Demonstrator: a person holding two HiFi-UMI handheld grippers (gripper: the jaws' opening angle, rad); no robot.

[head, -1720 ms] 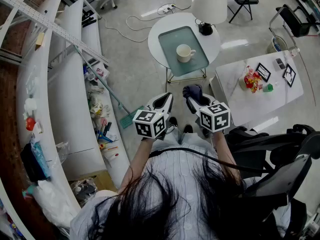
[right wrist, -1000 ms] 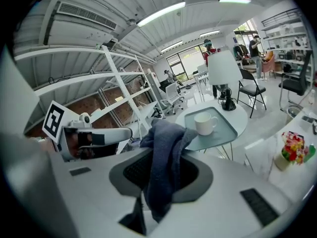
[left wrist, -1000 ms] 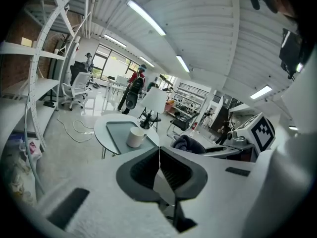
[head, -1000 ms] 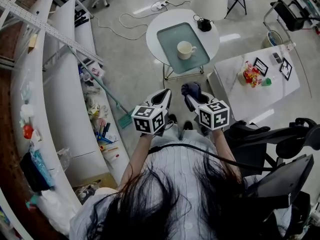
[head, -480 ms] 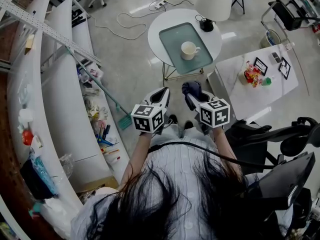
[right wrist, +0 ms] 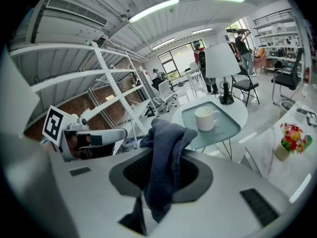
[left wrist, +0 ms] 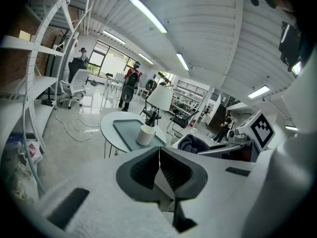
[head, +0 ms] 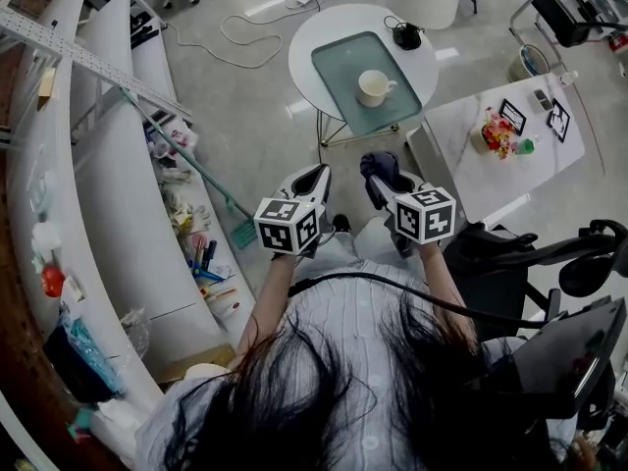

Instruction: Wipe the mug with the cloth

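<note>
In the head view the mug stands upright on a tray on the round table, well apart from both grippers, which are held side by side near the person's body, so wiping has not begun. The left gripper view shows the left gripper with its jaws pressed together on nothing, probably kept free to steady the mug. The right gripper view shows the right gripper clamped on the dark cloth, bunched above the jaws to serve as a wiping pad.
</note>
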